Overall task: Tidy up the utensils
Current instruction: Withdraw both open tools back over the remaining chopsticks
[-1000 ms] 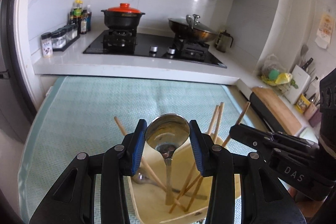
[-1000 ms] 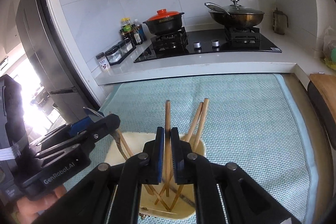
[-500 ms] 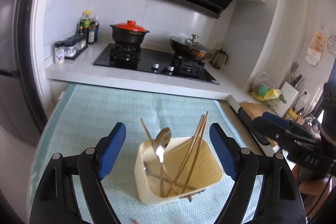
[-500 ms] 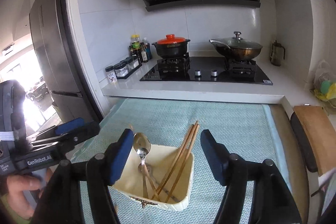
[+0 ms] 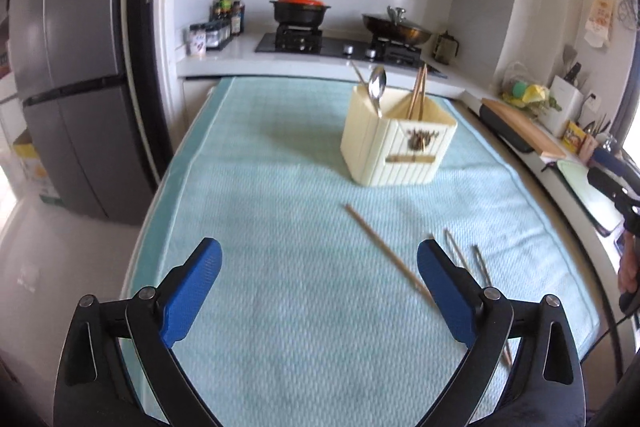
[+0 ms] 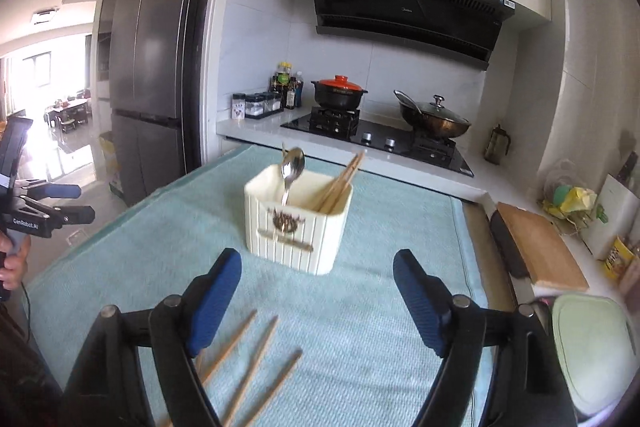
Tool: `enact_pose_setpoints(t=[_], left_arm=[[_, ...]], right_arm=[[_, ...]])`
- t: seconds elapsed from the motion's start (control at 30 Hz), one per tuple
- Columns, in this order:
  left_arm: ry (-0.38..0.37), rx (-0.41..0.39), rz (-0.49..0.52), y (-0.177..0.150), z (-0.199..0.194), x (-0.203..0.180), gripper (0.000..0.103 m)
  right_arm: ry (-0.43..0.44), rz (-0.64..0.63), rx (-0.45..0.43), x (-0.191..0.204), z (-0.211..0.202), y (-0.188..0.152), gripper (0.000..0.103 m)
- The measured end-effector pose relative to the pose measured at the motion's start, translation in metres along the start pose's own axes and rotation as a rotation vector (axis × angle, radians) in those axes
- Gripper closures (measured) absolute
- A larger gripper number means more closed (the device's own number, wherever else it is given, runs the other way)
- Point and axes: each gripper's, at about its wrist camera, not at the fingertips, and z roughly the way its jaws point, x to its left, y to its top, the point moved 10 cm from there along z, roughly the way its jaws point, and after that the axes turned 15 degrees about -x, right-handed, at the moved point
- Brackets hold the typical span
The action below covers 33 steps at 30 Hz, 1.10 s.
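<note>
A cream utensil holder (image 5: pixel 396 147) stands on the light blue mat (image 5: pixel 280 227), holding a metal spoon (image 5: pixel 376 85) and several wooden chopsticks (image 5: pixel 418 95). It also shows in the right wrist view (image 6: pixel 298 223), with the spoon (image 6: pixel 290 173) and chopsticks (image 6: pixel 340 183). Loose chopsticks lie on the mat (image 5: pixel 384 251) (image 6: pixel 248 367). My left gripper (image 5: pixel 318 291) is open and empty, well in front of the holder. My right gripper (image 6: pixel 318 307) is open and empty, above the loose chopsticks.
A stove with a red-lidded pot (image 6: pixel 338 93) and a wok (image 6: pixel 432 117) is behind the mat. A fridge (image 5: pixel 80 87) stands left. A wooden cutting board (image 6: pixel 540 243) and a pale green lid (image 6: pixel 592 347) lie right.
Both grippers opened, leaving the spoon and a chopstick in the holder, then pulled back and away from it. The holder now stands farther off.
</note>
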Motion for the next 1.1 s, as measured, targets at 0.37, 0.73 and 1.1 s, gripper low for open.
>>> enact_pose_setpoints(t=[0.37, 0.73, 1.1], left_arm=[[0.049, 0.078, 0.062, -0.072, 0.005, -0.041, 0.005], [0.087, 0.102, 0.113, -0.087, 0.012, -0.039, 0.005], [0.041, 0.144, 0.045, -0.096, 0.043, -0.052, 0.005]], right_arm=[[-0.099, 0.167, 0.184, 0.016, -0.056, -0.137, 0.023], [-0.105, 0.261, 0.218, 0.016, -0.05, -0.159, 0.023], [-0.193, 0.335, 0.328, -0.008, -0.027, -0.18, 0.023]])
